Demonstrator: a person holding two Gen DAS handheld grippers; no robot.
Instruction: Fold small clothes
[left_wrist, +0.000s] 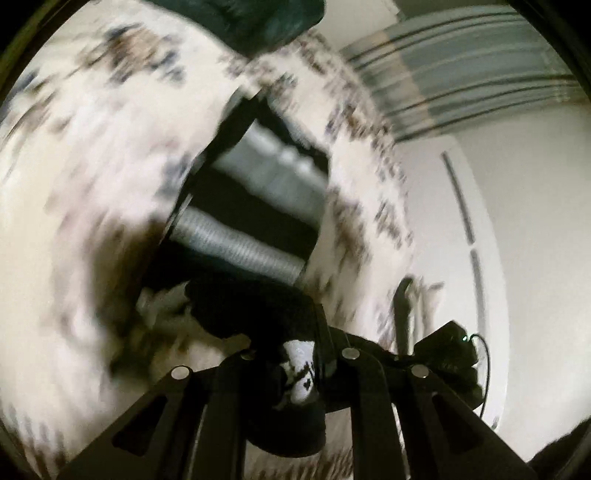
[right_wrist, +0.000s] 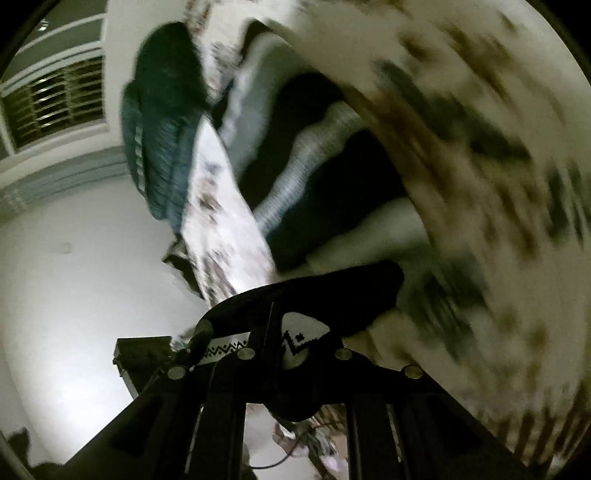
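Black-and-white patterned sock (left_wrist: 297, 373) stretched between both tools, left tool (left_wrist: 295, 369) pinching it, right tool (right_wrist: 291, 350) likewise.

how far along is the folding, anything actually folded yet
Nothing visibly folded yet. In hand: the left hand-held gripper and right hand-held gripper each pinch the black-and-white patterned garment, lifted above the floral sheet. Left: laying it flat and folding; the frames are too blurred for more.
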